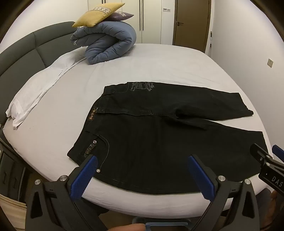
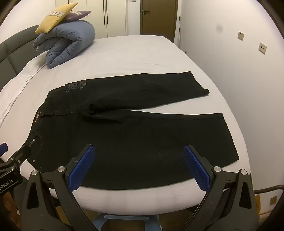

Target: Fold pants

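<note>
A wide bed (image 1: pixel 159 58) with a pale grey sheet fills both views, its dark padded headboard (image 1: pixel 26 46) curving along the left. Near the headboard sits a rolled blue quilt (image 1: pixel 106 44) with a yellow cushion (image 1: pixel 99 14) and a purple cushion (image 1: pixel 122 16) stacked on top, and a white pillow (image 1: pixel 35 92) lies flat along the left edge. Behind the bed stand pale wardrobe doors (image 1: pixel 150 21) and a brown door (image 1: pixel 192 23); the wall on the right carries small switch plates (image 2: pixel 262 48).

The black pants (image 1: pixel 159 142) lie flat on the near part of the bed, spread open. Their long axis runs left to right: waistband toward the headboard side, both legs pointing right toward the wall, the far leg angled slightly away from the near one.

The left gripper (image 1: pixel 142 170) hangs over the near edge of the pants, jaws spread wide, holding nothing. The right gripper (image 2: pixel 140 160) is likewise spread wide and empty above the near leg.
</note>
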Motion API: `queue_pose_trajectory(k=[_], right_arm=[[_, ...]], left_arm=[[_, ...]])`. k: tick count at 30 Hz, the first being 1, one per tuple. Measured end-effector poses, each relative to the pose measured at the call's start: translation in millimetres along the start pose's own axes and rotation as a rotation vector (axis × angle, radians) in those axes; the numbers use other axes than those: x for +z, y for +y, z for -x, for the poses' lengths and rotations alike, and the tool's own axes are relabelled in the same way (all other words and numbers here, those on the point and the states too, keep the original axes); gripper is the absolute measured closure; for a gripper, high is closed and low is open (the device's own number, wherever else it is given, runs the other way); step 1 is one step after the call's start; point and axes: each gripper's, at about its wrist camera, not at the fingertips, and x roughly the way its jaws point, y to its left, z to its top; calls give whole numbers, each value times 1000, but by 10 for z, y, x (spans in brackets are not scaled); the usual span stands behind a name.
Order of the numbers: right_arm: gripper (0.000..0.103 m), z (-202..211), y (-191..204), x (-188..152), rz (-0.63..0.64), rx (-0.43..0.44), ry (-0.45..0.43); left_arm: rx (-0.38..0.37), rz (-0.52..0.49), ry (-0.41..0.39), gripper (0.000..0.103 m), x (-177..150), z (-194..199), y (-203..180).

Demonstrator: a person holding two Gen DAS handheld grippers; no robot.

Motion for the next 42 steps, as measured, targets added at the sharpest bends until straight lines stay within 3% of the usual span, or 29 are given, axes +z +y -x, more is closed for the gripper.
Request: queue_pose_trajectory(k=[42], right_arm=[[2, 89, 95, -33, 30, 2, -13]], left_arm=[[-8, 0, 6, 0, -74, -2, 40]])
